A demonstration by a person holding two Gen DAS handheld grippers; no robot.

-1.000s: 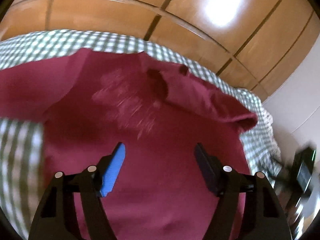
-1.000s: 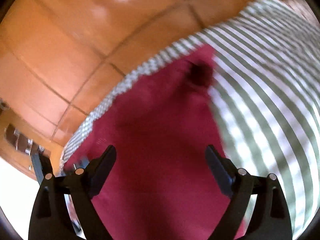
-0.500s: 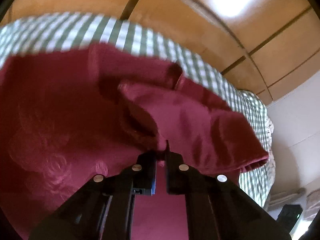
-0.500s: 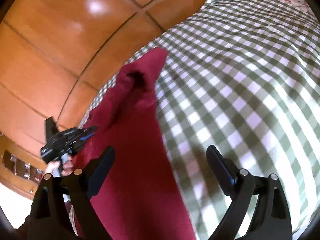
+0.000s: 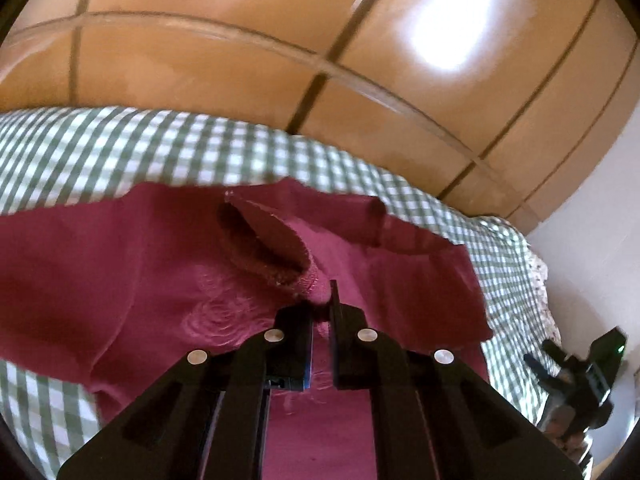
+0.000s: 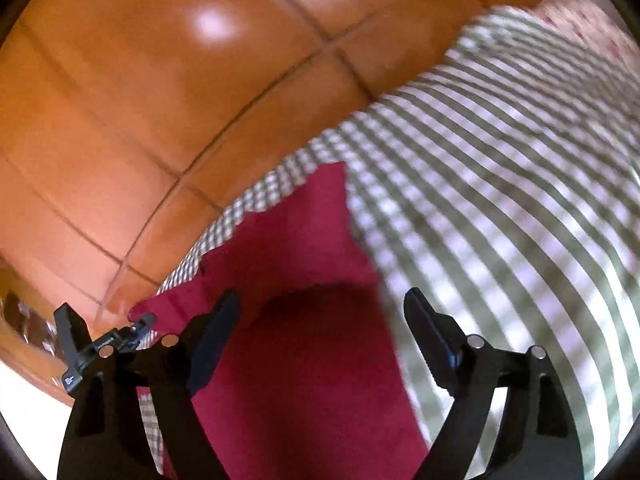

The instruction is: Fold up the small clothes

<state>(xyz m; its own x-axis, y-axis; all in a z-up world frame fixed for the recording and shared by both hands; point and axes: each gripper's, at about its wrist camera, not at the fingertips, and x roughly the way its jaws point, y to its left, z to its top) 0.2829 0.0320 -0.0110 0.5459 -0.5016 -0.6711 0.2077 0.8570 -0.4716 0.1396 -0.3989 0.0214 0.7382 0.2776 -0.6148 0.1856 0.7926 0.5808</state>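
A dark red garment [image 5: 160, 272] lies spread on the green-and-white checked bed cover [image 5: 120, 148]. My left gripper [image 5: 320, 308] is shut on the ribbed cuff of a sleeve [image 5: 272, 248] and holds it raised over the garment's body. In the right wrist view the garment [image 6: 304, 360] runs away from me. My right gripper [image 6: 320, 320] hovers over its right edge, and its jaws are closing. Cloth lies below the gap, untouched by the pads. The left gripper [image 6: 100, 348] shows at the far left, and the right gripper [image 5: 576, 376] at the lower right of the left view.
A glossy wooden wardrobe [image 5: 240, 40] stands beyond the bed, also filling the upper left [image 6: 120, 100] of the right view. A white wall [image 5: 592, 240] borders the bed's right end. Bare checked cover [image 6: 500, 200] stretches to the right of the garment.
The left jaws went from wide open to shut on the sleeve cuff, then lifted it back over the garment. The right gripper shifted over the garment's right edge, and its jaws narrowed a little.
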